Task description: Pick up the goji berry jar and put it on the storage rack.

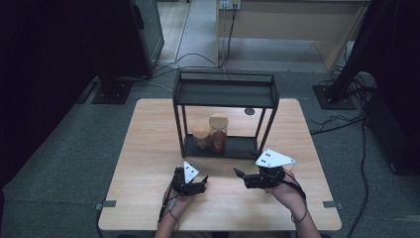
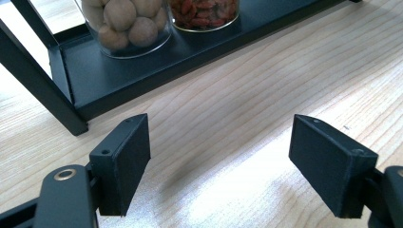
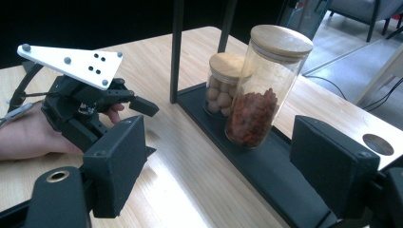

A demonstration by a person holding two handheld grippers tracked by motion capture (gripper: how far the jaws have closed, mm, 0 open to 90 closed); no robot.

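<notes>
**Fingers apart, jars on the rack's lower shelf**

The fingers of the left gripper (image 1: pixel 190 181) and the right gripper (image 1: pixel 247 177) stand apart with nothing between them, over the wooden table (image 1: pixel 148 148). Ahead, on the bottom shelf of the black metal rack (image 1: pixel 225 94), stand two glass jars, just beside each other. The taller jar (image 3: pixel 266 85) holds red dried berries; the shorter jar (image 3: pixel 221 85) holds round pale-brown nuts. Both carry wooden lids.

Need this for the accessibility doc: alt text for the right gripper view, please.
Two open black jaws of the right gripper frame a tall glass jar of red dried berries and a shorter jar of round nuts, both with wooden lids, standing on the bottom shelf of a black metal rack on a wooden table. At left, a hand holds the left gripper.
</notes>
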